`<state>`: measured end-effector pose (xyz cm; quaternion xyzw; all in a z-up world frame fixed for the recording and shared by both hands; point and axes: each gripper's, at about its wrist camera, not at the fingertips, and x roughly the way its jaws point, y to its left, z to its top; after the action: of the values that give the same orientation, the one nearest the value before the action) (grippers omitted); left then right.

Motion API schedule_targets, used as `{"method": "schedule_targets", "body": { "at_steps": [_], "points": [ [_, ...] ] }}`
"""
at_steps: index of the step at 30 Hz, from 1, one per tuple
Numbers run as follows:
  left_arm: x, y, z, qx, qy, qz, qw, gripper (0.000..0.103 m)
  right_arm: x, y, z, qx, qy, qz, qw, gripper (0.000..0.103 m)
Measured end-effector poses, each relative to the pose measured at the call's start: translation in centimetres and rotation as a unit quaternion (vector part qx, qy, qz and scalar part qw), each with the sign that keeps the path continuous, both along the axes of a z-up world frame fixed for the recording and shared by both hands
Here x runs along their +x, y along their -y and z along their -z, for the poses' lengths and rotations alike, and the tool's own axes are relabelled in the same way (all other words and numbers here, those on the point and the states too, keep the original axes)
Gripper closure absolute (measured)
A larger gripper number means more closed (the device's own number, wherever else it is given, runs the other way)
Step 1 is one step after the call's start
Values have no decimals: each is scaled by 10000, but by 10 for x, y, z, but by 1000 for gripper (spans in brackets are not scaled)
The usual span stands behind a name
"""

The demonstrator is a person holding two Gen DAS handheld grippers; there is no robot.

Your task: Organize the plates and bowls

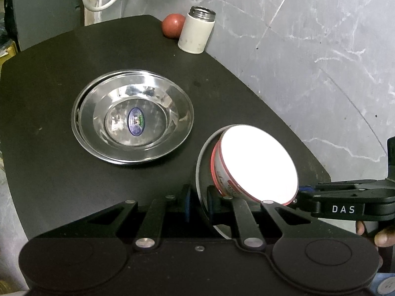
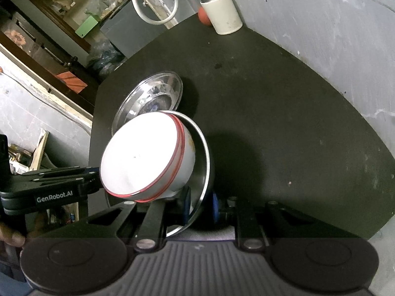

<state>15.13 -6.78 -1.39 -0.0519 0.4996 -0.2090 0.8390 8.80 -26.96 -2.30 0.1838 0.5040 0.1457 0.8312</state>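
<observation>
both grippers on one plate, with the stack waiting to the left

seen from the left wrist camera, a stack of steel plates (image 1: 133, 117) lies flat on the black table (image 1: 61, 167), ahead and to the left of the left gripper (image 1: 198, 198). at least two plates are nested there, a second rim showing just outside the upper one, so that part of the sorting is judged to be done. a blue oval sticker (image 1: 135, 122) is seen in the middle of the top plate.

directly between the fingers of the left gripper, the rim of a tilted steel plate (image 1: 201, 172) is clamped, the blue pads closed on its edge. inside that plate a white bowl with a red rim (image 1: 256, 165) is carried, leaning with its mouth turned towards the right; its inside is washed out by glare and cannot be read. whether one bowl or two nested bowls are held cannot be told with certainty, though two red bands show in the right wrist view.

the right gripper (image 2: 200, 207) is closed on the same plate's rim from the opposite side, the bowl lying ahead and to its left.

far ahead and slightly right of both grippers, an open white flask (image 1: 196, 32) and a red ball (image 1: 172, 26) stand untouched at the table's far corner.

what appears to be left: the held plate is not yet on the stack, and the bowl is not yet set apart from the plates.
</observation>
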Motion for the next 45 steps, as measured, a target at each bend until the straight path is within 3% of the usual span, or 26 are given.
{"method": "schedule_targets", "body": {
  "at_steps": [18,45],
  "points": [
    [-2,-11,-14,-19,198,-243,9995,90,7,-6,-11,-15,105,-198,9997,83],
    [2,-47,-22,46,288,-989,9947,91,40,-37,-20,-56,229,-940,9953,83]
  ]
}}
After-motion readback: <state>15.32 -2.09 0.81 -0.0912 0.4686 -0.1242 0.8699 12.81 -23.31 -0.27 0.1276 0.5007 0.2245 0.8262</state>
